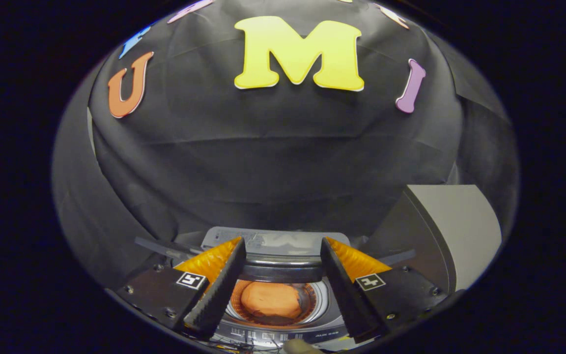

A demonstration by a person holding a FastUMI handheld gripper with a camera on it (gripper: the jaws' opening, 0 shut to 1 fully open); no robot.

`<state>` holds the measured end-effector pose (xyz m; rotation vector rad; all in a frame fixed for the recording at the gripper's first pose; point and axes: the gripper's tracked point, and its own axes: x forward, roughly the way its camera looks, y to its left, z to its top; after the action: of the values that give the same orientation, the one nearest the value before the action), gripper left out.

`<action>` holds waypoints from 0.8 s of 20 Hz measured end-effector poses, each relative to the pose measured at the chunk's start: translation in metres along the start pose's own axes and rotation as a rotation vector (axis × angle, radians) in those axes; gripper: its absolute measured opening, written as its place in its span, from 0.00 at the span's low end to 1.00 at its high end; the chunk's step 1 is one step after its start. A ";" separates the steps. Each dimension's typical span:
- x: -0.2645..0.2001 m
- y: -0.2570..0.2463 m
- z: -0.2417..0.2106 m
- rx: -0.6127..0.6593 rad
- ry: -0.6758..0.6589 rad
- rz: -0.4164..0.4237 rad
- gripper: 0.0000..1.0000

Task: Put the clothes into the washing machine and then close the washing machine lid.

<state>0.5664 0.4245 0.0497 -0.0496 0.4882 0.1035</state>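
Observation:
A small top-loading washing machine [283, 329] sits below and just ahead of my fingers, seen between them. Its round drum holds an orange garment [270, 300]. The lid [278, 242] stands raised at the back of the machine, beyond the fingertips. My gripper [283, 246] hovers above the drum opening, open, with nothing between the fingers.
A grey box-like object [452, 231] stands to the right of the machine, beyond the right finger. Black cloth forms the wall behind the machine. A control panel strip [268, 337] runs along the machine's near edge.

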 end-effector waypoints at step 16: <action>0.001 -0.003 -0.059 -0.031 0.159 0.026 0.95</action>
<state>0.5401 0.4176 -0.0023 -0.0827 0.6459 0.1331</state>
